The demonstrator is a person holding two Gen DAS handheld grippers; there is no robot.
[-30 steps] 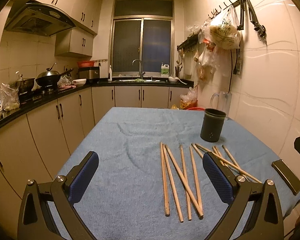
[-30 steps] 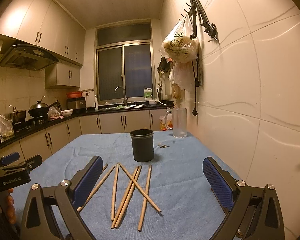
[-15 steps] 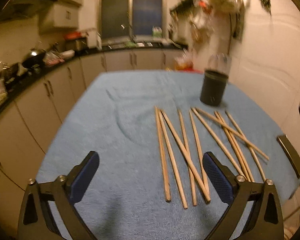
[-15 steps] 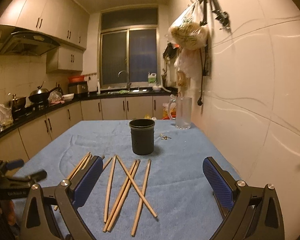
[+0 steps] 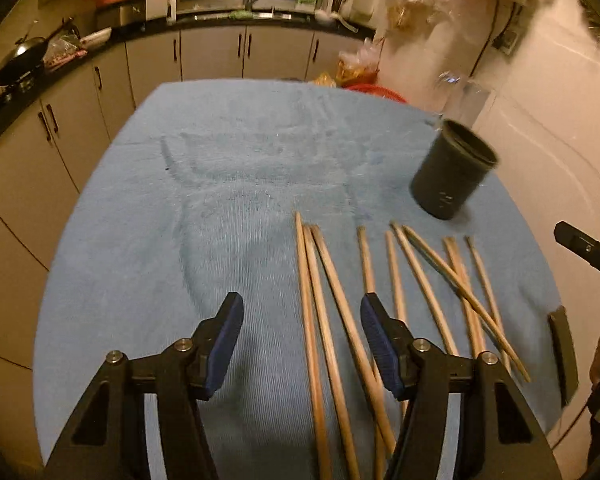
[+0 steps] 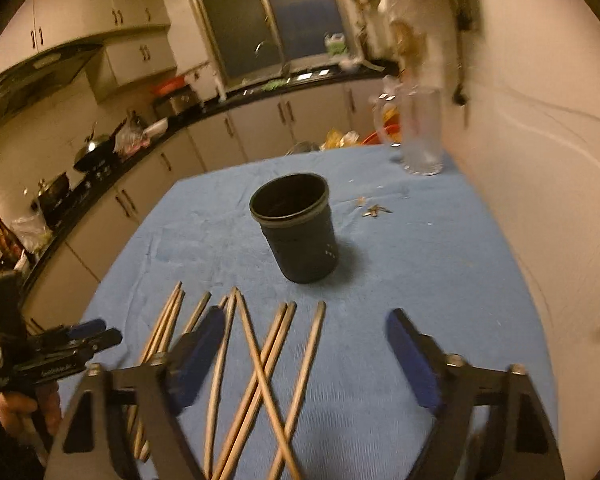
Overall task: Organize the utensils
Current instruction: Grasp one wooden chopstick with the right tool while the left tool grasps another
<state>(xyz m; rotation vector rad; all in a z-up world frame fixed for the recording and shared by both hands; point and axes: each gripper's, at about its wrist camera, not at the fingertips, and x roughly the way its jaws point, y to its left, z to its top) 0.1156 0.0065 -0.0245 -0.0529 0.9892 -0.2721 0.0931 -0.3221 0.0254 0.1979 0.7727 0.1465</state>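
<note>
While both tools tilt down over the blue-clothed table [image 5: 148,208], chopsticks [image 5: 324,320] lie scattered flat, near the upright dark cup [image 6: 296,228]. Left tool [image 5: 302,322]: jaws partly open, just been closing, straddling 2 or 3 sticks, gripping nothing. Right tool [image 6: 306,336]: wider, also just closing, over crossed sticks, empty.

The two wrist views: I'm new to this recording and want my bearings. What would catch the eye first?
First, the loose wooden chopsticks fanned and crossed on the blue towel-covered table, near its front edge. Just beyond them stands the dark cylindrical cup, upright and empty as far as its mouth shows. Both grippers hang over the sticks, the left gripper and right gripper, jaws just closing, nothing pinched yet.
</note>
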